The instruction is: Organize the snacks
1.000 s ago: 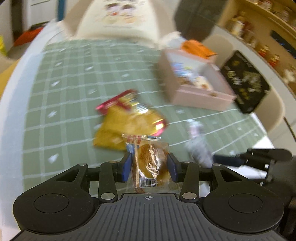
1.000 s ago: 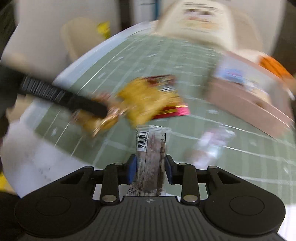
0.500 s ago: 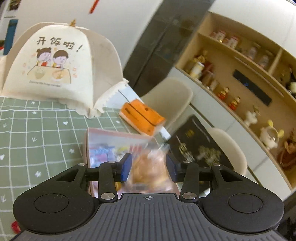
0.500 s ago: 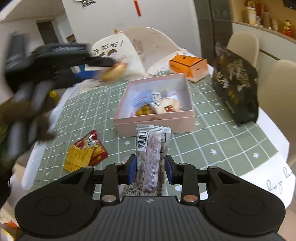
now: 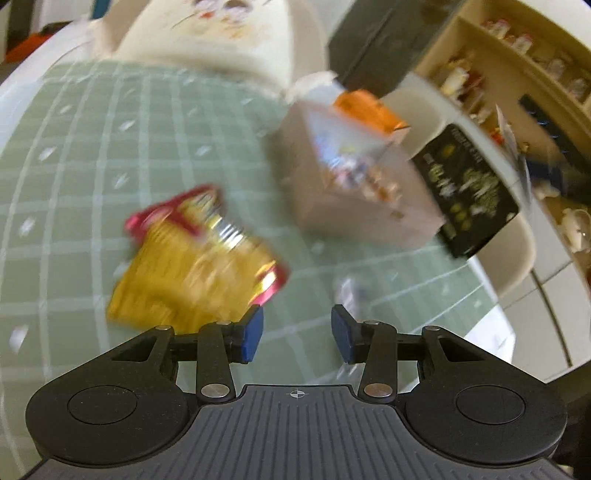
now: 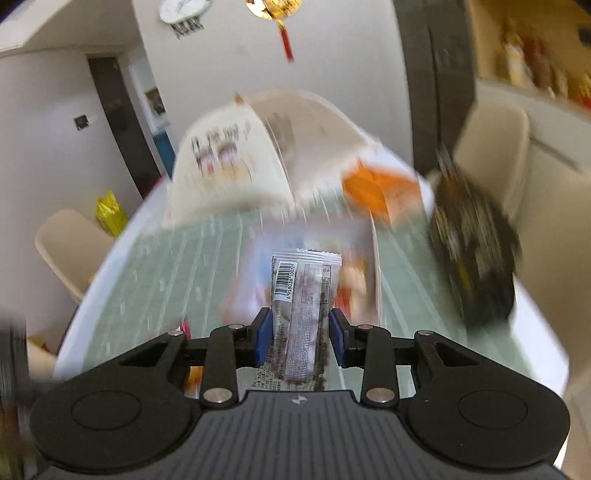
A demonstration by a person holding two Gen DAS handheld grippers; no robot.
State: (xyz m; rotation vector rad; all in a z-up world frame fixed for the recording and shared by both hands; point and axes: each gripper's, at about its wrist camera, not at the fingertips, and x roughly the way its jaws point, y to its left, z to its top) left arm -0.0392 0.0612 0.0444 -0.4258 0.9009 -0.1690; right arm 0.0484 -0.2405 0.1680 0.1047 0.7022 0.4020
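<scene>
Now: L gripper (image 5: 295, 334) empty — R gripper (image 6: 300, 334) clamps wrapped bar (image 6: 303, 314).

My left camera looks down, close over the green tablecloth (image 5: 110, 155). My right camera sits higher, facing across the room. Both see the orange box (image 5: 369, 110) and black bag (image 6: 476, 258).

A tabletop (image 5: 92, 155) covered by a green cloth with a white grid is seen, all of it blurred. A yellow and red snack bag (image 5: 199, 258) lies on it at the near left. A pink box (image 5: 369, 218) stands to the right, further off, with an orange carton (image 5: 369, 110) beyond it and a black bag (image 5: 469, 188) at its right. A cream food cover (image 5: 221, 33) stands at the far edge. A small pale wrapper (image 5: 349, 291) lies near, right of the snack bag.
</scene>
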